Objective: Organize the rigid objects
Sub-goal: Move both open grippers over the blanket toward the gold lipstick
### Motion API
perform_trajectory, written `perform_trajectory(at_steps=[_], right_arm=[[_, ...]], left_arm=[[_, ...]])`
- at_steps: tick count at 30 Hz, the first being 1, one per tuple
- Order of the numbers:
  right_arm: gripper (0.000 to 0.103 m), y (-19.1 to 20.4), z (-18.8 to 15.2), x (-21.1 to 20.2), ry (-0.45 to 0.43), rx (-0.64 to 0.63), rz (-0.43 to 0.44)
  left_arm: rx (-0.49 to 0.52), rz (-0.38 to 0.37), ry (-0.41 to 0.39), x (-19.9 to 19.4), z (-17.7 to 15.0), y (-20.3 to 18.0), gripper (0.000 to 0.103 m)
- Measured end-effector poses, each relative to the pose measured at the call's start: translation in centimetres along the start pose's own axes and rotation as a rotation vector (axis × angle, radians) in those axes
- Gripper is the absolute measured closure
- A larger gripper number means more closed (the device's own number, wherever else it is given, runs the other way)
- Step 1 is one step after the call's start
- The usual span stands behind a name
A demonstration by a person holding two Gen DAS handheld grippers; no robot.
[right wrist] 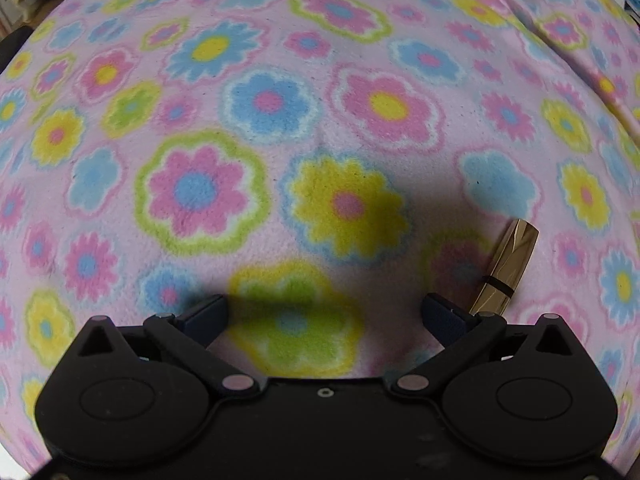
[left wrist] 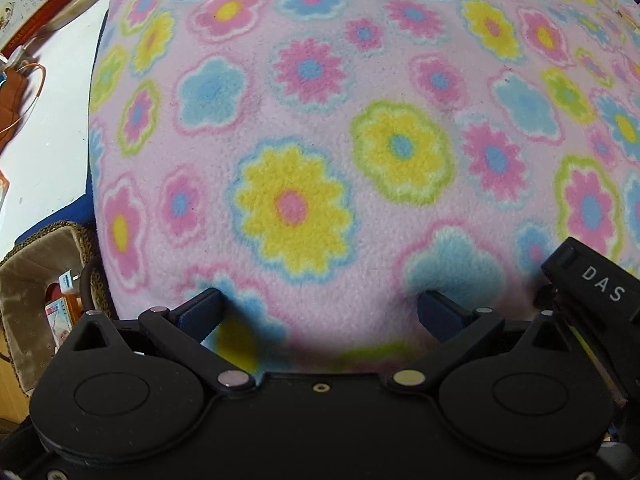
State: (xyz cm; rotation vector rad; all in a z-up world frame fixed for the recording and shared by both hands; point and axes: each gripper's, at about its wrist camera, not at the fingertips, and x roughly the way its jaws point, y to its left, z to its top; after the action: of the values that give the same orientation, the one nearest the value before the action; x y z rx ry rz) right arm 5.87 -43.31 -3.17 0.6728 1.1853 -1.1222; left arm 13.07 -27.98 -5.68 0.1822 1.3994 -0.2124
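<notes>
Just right of the spread, empty right tool (right wrist: 322, 312) lies a gold tube (right wrist: 502, 270).

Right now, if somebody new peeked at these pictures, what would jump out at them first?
The fuzzy pink blanket covered in bright flowers fills both views. Next, a shiny gold tube with a black band lies on it, just right of the open right gripper. In the left view, a woven basket sits off the blanket's left edge, beside the open left gripper.

Black left gripper (left wrist: 322, 312), blue fingers (left wrist: 200, 314), silver pivot pins, "DAS" lettering
</notes>
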Motion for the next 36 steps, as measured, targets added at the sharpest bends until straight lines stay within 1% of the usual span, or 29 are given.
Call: perform_trajectory(at_steps=[4,10,16,19,21,23,25,30,34,36], right_arm=[[0.000,-0.3,-0.8,-0.1,-0.032,0.040,0.017],[0.000,-0.2,-1.7,-0.4,-0.036,0.110,-0.022],[0.000,-0.4,-2.3,-0.6,-0.064,0.132,-0.010],[0.000,-0.4,-2.6,-0.7,-0.080,0.159,-0.013],[0.000,-0.3,-2.9,-0.8,-0.087,0.207,-0.025],[0.000,0.3,-2.9,-0.9,-0.079,0.227,-0.055],[0.000,0.5,-2.9,-0.9,-0.076,0.240,-0.066],[0.000,0.2,-3.1,-0.8,-0.099,0.274,-0.048],[0.000,0.0,-3.1,-0.7,-0.124,0.253,-0.039],[0.000,-0.4,-3.4,-0.8,-0.140,0.274,-0.026]], left_arm=[[0.045,-0.018,-0.033,0.2,0.1,0.3,0.002],[0.099,-0.066,-0.042,0.3,1.3,1.1,0.002],[0.123,-0.072,-0.079,0.1,1.3,1.3,0.002],[0.167,-0.081,-0.112,-0.2,1.3,1.0,0.002],[0.194,-0.101,-0.116,-0.2,2.0,0.9,0.002],[0.214,-0.118,-0.109,0.0,2.7,1.0,0.002],[0.234,-0.118,-0.114,0.4,3.2,1.0,0.002],[0.256,-0.105,-0.145,0.6,3.0,0.5,0.002],[0.243,-0.111,-0.182,0.6,2.2,0.5,0.002],[0.252,-0.118,-0.183,0.6,2.4,0.6,0.002]])
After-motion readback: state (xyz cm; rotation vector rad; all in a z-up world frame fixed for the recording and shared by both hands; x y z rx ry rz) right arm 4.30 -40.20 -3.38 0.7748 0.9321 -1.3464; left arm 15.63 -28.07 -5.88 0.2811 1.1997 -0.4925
